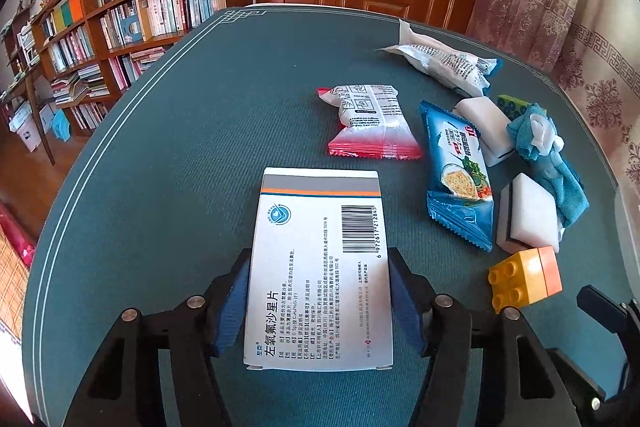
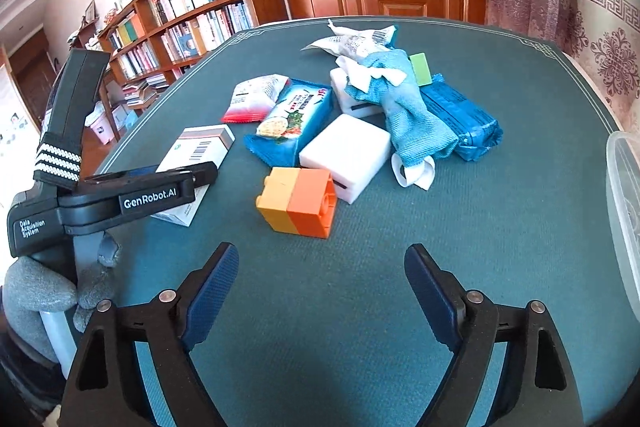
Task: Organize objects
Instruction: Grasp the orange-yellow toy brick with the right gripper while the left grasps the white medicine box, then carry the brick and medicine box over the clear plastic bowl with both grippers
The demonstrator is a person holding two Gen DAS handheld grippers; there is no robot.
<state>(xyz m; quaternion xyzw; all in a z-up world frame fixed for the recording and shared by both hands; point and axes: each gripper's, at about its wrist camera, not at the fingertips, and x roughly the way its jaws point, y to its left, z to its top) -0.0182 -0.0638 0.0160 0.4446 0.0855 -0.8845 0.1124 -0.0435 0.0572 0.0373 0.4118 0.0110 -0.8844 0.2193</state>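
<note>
Medicine box: flat white cardboard medicine box (image 1: 320,267) with grey and orange stripes and a barcode; lies flat on the near left of the table, long side running away from me, apart from the pile. That lets my fingers straddle its two long edges.
Left gripper: left gripper (image 1: 320,291) has its blue pads either side of the box, near end. Jaws closed in on the long edges; pads look to be touching the card, so I call it clamped on the box, not lifted.
Right gripper: right gripper (image 2: 320,291) hangs over bare cloth, jaws wide apart, nothing between them. Aimed toward the block, I judge that's my next pick.
Block: yellow and orange plastic building block (image 2: 298,201), two halves joined, lying on its side, nearest item ahead of the right gripper, just in front of a white foam sponge (image 2: 346,151).
Pile: blue cracker packet (image 2: 290,121), red and white snack packet (image 2: 254,97), blue knitted cloth (image 2: 412,115) draped over a second white block, dark blue wrapped pack (image 2: 464,119) under it. All heaped, touching: unsorted.
Bin: clear plastic container (image 2: 622,195) at the right table edge, likely a drop spot.
Table: dark green table mat (image 1: 180,147) with white border lines.
Progress: early, I reckon; most items are still in the heap.
</note>
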